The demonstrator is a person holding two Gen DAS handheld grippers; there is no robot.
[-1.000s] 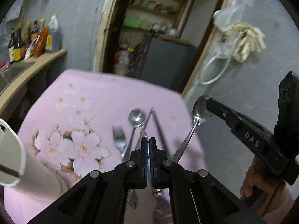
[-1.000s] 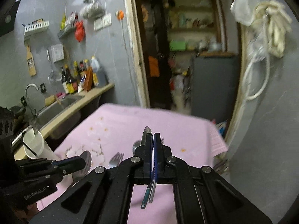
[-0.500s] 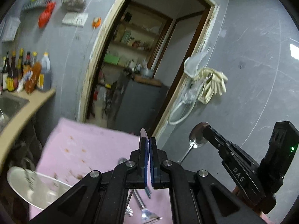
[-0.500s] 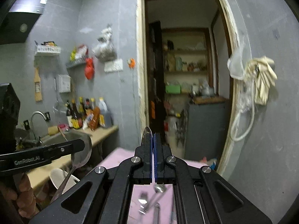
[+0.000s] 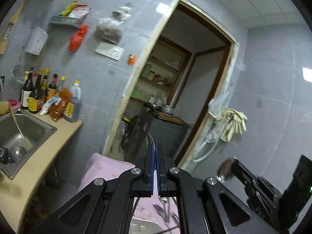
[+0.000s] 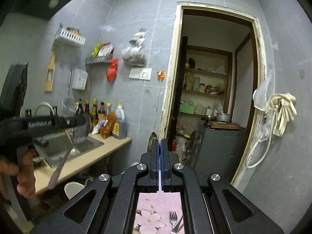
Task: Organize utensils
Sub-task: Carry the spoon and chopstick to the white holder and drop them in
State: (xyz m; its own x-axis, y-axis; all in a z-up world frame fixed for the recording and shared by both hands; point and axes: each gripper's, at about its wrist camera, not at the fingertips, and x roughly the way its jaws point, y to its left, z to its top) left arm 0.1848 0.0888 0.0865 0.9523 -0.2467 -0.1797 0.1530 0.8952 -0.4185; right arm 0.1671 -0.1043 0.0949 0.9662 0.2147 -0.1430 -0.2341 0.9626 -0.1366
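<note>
My left gripper [image 5: 155, 150] is shut on a metal spoon [image 5: 150, 140], whose bowl edge sticks up past the blue pads. In the right wrist view the left gripper [image 6: 83, 120] grips that spoon [image 6: 60, 163] by the bowl, with the handle hanging down. My right gripper [image 6: 160, 146] is shut on a second spoon [image 6: 152, 137]. In the left wrist view the right gripper [image 5: 233, 162] shows at the right with that spoon's bowl [image 5: 225, 166] in its tips. Both are held high above the pink flowered cloth [image 6: 154, 214], where a fork [image 6: 173, 218] and other utensils [image 5: 162, 210] lie.
A white cup [image 6: 74, 189] stands below the left gripper by the cloth's left side. A beige counter [image 6: 93, 156] with a steel sink [image 5: 17, 128] and sauce bottles [image 5: 48, 97] runs along the left. An open doorway [image 6: 210, 97] lies ahead, and gloves [image 6: 282, 111] hang on the right wall.
Both grippers have risen from the table and tipped upward, each still holding its spoon. The views have swung from the pink cloth to the wall and doorway.
</note>
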